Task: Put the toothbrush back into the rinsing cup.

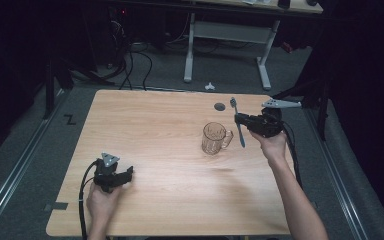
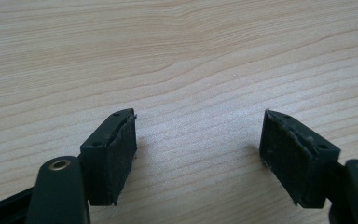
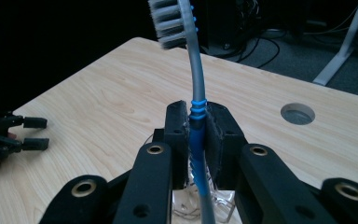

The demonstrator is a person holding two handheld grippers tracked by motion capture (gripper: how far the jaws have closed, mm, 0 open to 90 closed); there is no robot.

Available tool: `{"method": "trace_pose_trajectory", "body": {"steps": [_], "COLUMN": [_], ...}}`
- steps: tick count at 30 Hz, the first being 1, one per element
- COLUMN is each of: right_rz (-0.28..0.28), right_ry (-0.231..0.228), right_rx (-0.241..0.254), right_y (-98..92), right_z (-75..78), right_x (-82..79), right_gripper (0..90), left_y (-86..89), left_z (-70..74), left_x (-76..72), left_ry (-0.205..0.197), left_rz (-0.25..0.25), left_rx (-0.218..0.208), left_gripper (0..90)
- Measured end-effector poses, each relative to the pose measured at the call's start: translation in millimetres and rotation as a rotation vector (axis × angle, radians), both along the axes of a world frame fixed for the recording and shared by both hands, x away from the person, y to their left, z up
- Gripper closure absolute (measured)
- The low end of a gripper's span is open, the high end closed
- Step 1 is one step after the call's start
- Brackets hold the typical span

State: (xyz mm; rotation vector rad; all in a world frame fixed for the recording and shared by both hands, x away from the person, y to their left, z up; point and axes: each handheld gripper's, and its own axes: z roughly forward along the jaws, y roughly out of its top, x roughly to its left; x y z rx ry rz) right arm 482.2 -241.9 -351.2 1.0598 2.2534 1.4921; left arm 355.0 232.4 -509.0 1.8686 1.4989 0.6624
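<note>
Near the front left corner of the table [image 1: 170,200], the left gripper [image 1: 129,174] rests with its jaws wide apart — nothing between them. Farther back, by the right edge, the right gripper [image 1: 238,120] pinches a toothbrush [image 1: 238,125] tight — just beside the glass mug [image 1: 214,138].

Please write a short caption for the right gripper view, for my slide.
Right tool shut on a toothbrush, bristles up, above a glass mug.
</note>
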Motion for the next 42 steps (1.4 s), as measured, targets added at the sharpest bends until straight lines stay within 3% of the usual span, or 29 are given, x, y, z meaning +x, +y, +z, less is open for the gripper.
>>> {"method": "trace_pose_trajectory", "body": {"steps": [26,42], "right_rz": [-0.060,-0.066], "right_ry": [-0.047,-0.063], "right_rx": [0.100,0.119], "right_y": [16.6,28.1], "right_z": [-3.9,-9.6], "right_x": [23.3,35.3], "right_gripper": [79.8,79.8], "left_y": [-0.3,-0.3], "left_z": [0.1,0.1], "left_x": [-0.1,-0.1], "left_ry": [0.001,0.001], "left_rz": [-0.004,-0.004], "left_rx": [0.002,0.002], "left_gripper": [27.6,27.6]}}
